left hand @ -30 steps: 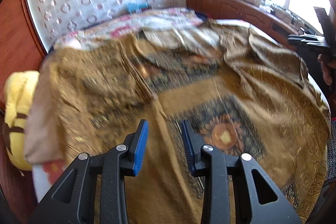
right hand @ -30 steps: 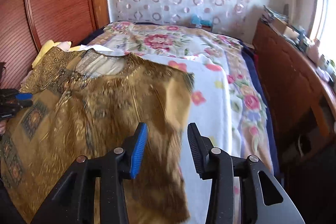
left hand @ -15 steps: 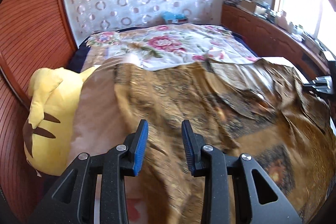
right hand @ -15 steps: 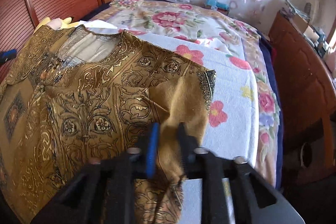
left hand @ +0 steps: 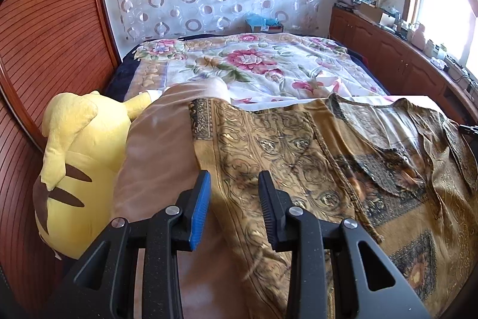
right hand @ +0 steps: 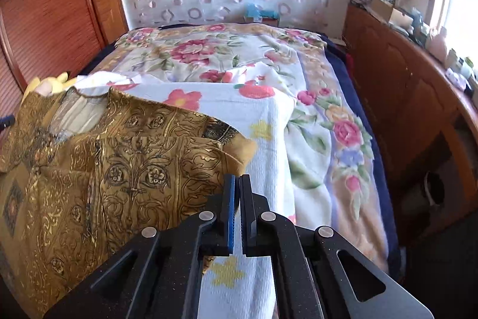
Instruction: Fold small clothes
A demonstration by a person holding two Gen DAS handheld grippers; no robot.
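A gold patterned garment (left hand: 298, 157) lies spread on the bed, neckline toward the far side. My left gripper (left hand: 234, 199) is open and empty, hovering over the garment's left sleeve edge. In the right wrist view the garment (right hand: 125, 169) lies at the left with its right sleeve folded over the body. My right gripper (right hand: 238, 199) has its jaws nearly together at the sleeve's edge; whether cloth is pinched between them cannot be told.
A yellow plush toy (left hand: 71, 157) and a beige pillow (left hand: 161, 145) lie at the bed's left. A floral bedspread (left hand: 257, 65) covers the far bed; a white floral towel (right hand: 269, 139) lies under the garment. A wooden cabinet (right hand: 403, 97) runs along the right.
My right gripper closed at the garment's right sleeve, and the sleeve now lies folded inward over the body. My left gripper swung left to the left sleeve edge, staying open.
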